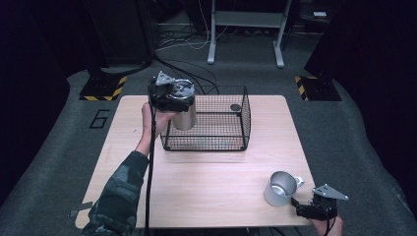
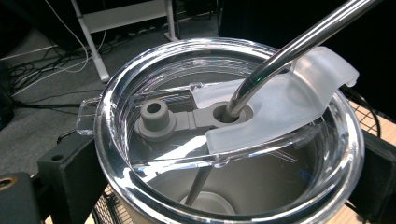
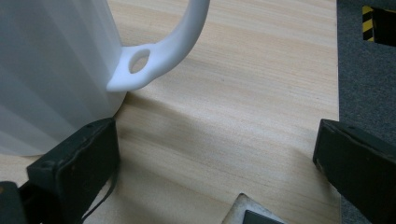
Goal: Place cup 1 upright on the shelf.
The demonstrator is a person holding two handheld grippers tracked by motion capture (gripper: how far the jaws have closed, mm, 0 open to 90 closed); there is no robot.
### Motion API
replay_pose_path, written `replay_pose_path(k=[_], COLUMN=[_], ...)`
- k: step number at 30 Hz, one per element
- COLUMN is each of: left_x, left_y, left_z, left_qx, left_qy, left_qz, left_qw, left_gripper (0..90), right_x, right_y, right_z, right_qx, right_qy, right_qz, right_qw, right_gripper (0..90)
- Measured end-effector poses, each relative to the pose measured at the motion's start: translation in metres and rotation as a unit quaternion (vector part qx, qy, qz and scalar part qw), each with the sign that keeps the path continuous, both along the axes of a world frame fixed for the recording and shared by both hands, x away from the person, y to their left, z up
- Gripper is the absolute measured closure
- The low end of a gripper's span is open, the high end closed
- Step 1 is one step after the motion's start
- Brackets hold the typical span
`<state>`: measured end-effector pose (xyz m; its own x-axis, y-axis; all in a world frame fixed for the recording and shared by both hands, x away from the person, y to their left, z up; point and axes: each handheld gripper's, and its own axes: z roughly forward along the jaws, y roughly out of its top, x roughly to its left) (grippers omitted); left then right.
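A steel tumbler point(image 1: 184, 115) with a clear lid point(image 2: 224, 126) and a metal straw point(image 2: 289, 51) hangs upright over the left end of a black wire basket point(image 1: 231, 140). My left gripper point(image 1: 169, 96) is shut on it, one black jaw on each side of the rim in the left gripper view, where the left gripper point(image 2: 224, 186) looks down into the lid. A white mug point(image 1: 280, 189) stands near the table's front right corner. My right gripper point(image 1: 296, 205) sits just right of it, open. In the right gripper view the mug point(image 3: 51, 70) and its handle point(image 3: 177, 42) lie beside the left jaw of the right gripper point(image 3: 215, 158).
The wooden table point(image 1: 206, 187) has bare room in the middle and front left. A small dark round object point(image 1: 235, 107) lies in the basket's far right corner. Beyond the table are floor cables, a white frame point(image 1: 246, 19) and striped stand bases point(image 1: 103, 91).
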<state>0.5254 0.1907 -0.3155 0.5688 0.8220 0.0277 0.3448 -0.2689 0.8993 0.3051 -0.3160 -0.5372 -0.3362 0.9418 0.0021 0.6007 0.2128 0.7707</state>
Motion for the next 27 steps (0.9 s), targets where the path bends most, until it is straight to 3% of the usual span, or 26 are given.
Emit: replay_pose_path(k=[18,27], left_x=[0.020,0.030], left_y=[-0.009,-0.013], left_z=[-0.020,-0.039], left_qx=[-0.002,0.005], left_qy=[0.015,0.033], left_qz=[0.025,0.030], left_qw=[0.9996,0.9990], left_gripper=[3.9,3.9], right_x=[0.000,0.000], right_y=[0.000,0.000], right_z=[0.000,0.000], right_qx=[-0.001,0.000], right_qy=[-0.001,-0.001], right_qz=[0.001,-0.001], right_qw=[1.0000,1.0000], right_gripper=[0.1,0.1])
